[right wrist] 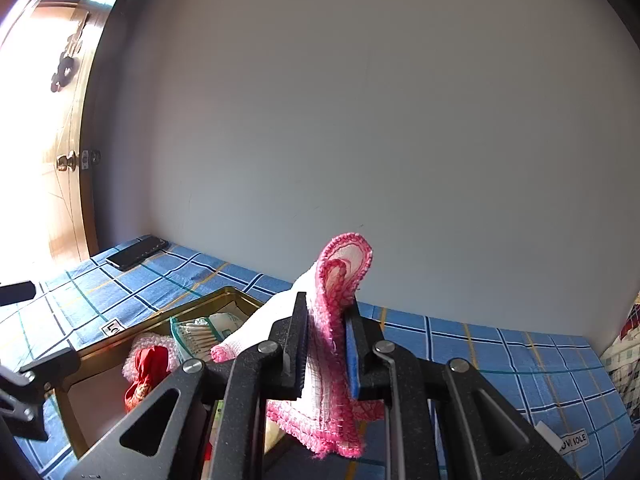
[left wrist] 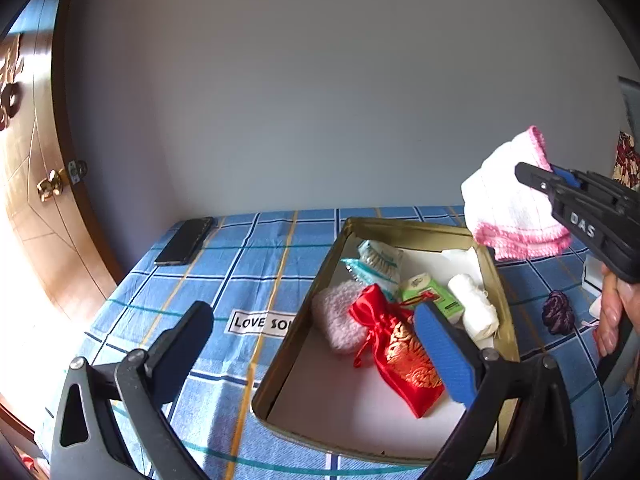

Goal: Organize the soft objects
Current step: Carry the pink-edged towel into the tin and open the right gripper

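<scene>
My right gripper (right wrist: pixel 326 308) is shut on a white cloth with pink edging (right wrist: pixel 332 364), held in the air over the far right corner of a gold tin box (left wrist: pixel 304 320). The left wrist view shows the same cloth (left wrist: pixel 508 208) hanging from that gripper (left wrist: pixel 532 176). My left gripper (left wrist: pixel 312 312) is open wide over the box's near left side, with nothing between its fingers. In the box lie a red satin pouch (left wrist: pixel 400 352), a pink fluffy pad (left wrist: pixel 340 316), a cotton swab pack (left wrist: pixel 376 260), a green packet (left wrist: pixel 432 292) and a white gauze roll (left wrist: pixel 472 304).
A blue checked tablecloth (left wrist: pixel 224 264) covers the table, which stands against a grey wall. A dark phone (left wrist: pixel 186 240) lies at the far left corner. A purple scrunchie (left wrist: pixel 558 312) rests right of the box. A wooden door (left wrist: pixel 36 208) stands to the left.
</scene>
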`<act>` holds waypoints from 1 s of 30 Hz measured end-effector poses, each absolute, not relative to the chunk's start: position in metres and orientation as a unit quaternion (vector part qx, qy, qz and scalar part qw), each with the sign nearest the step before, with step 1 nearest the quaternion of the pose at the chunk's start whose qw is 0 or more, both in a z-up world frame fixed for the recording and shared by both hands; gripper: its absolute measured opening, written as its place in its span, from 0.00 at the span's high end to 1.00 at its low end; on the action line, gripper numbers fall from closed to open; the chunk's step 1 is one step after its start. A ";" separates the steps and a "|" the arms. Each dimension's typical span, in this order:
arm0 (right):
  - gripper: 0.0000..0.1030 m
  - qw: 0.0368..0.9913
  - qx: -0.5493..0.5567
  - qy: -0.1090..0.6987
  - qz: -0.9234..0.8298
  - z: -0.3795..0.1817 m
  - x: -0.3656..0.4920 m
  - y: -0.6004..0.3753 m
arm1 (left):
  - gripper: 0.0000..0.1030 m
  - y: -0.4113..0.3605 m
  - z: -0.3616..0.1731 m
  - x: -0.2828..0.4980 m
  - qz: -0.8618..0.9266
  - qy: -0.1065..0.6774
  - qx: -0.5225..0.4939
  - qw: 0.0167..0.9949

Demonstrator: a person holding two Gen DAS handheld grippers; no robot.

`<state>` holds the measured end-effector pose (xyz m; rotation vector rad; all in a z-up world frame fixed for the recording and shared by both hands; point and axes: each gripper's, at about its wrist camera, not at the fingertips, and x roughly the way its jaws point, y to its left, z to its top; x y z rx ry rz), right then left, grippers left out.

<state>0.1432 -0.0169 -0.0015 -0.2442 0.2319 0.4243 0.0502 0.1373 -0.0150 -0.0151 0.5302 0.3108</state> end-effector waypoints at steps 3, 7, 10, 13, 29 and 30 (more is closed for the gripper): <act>0.84 0.962 -0.128 0.118 0.209 -0.005 0.148 -0.008 | 0.01 0.143 -0.019 0.046 0.157 0.264 -0.013 0.952; 0.84 0.961 -0.146 0.119 0.202 -0.010 0.153 0.004 | 0.01 0.150 -0.022 0.041 0.161 0.264 -0.021 0.951; 0.84 0.960 -0.145 0.128 0.201 -0.014 0.160 0.012 | 0.01 0.154 -0.024 0.037 0.163 0.265 -0.027 0.950; 0.84 0.960 -0.150 0.134 0.197 -0.017 0.164 0.019 | 0.01 0.158 -0.025 0.035 0.164 0.265 -0.031 0.950; 0.84 0.947 -0.168 0.158 0.225 -0.034 0.155 0.052 | 0.01 0.165 -0.024 0.024 0.169 0.258 -0.045 0.950; 0.84 0.945 -0.168 0.161 0.230 -0.035 0.152 0.053 | 0.01 0.166 -0.024 0.023 0.171 0.258 -0.045 0.950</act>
